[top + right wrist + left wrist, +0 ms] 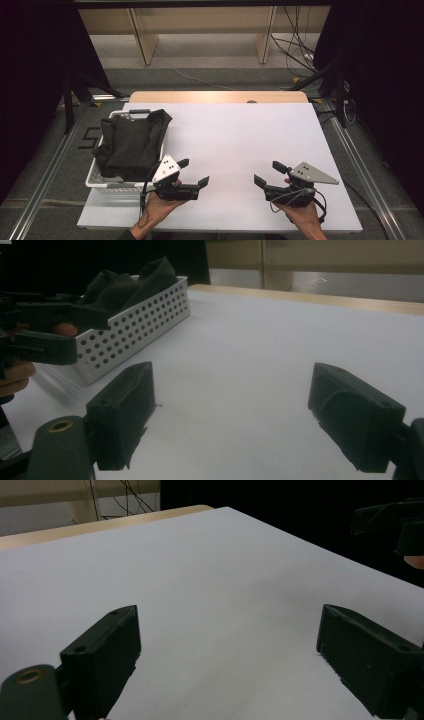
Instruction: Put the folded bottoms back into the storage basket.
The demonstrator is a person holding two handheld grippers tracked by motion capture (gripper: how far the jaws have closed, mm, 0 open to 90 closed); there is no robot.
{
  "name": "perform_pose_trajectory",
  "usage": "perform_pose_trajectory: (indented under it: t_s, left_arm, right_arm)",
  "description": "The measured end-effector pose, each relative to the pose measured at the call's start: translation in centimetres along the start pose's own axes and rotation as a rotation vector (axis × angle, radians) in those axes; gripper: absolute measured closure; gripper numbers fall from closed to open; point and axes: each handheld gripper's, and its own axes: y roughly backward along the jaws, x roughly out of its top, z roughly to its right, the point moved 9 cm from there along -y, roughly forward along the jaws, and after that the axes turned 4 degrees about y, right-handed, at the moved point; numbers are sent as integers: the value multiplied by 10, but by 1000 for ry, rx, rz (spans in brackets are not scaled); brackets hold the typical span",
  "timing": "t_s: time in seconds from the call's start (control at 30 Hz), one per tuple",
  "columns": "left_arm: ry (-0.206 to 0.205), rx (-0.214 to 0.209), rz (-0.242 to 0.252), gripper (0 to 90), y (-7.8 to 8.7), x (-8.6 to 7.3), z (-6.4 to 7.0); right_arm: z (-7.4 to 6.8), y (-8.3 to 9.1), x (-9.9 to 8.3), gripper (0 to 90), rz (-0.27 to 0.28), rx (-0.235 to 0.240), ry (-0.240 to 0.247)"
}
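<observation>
With both the left gripper (193,171) and the right gripper (265,173) spread wide and empty over the white table (240,145), we should reach left for the dark cloth (132,142) heaped in the white basket (97,180), pinching one free fold.

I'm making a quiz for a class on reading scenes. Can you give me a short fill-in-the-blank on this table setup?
1. The dark cloth lies in a white perforated ____.
2. The jaws of the left gripper stand ____, holding nothing.
3. The basket sits at the table's ____ side in the high view.
4. The right gripper hovers over the ____ table.

Missing words: basket; open; left; white
</observation>
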Motion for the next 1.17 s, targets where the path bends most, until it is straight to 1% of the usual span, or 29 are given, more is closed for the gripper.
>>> perform_pose_trajectory:
  t_s: [0.07,0.13,0.17,0.23,0.3,0.33,0.43,0.57,0.63,0.7,0.83,1.0,1.17]
  left_arm:
    - [3,3,1,97,2,-2,0]
    - [6,3,7,88,4,-3,0]
    - [6,10,24,79,7,-3,0]
    - [8,11,41,48,10,-1,-1]
    - [13,-4,35,45,11,-2,0]
    - [16,-3,31,45,11,-3,0]
    - [3,-8,20,44,10,-6,2]
    - [-27,-1,8,43,7,-9,3]
    - [-32,-4,9,43,7,-9,3]
    - [-44,-2,18,41,7,-7,4]
    - [-44,-1,27,36,8,-6,4]
    - [-35,9,20,31,6,-7,3]
    - [-45,15,21,20,5,-6,3]
  right_arm:
    - [-2,1,-3,188,-3,-1,8]
    - [-4,2,-6,179,-9,3,3]
    - [-6,3,-9,174,-17,6,4]
    - [-7,4,-12,159,-26,13,9]
    - [-8,5,-14,158,-27,12,11]
    - [-7,5,-14,157,-29,13,7]
    - [-5,6,-18,156,-35,7,-4]
    - [-4,8,-15,157,-17,6,-6]
    - [-4,9,-12,157,-2,3,-1]
    - [-4,11,-10,158,10,4,-6]
    - [-3,11,-10,158,11,0,-7]
    - [-3,10,-10,159,7,-3,0]
    - [-2,10,-10,160,8,-8,4]
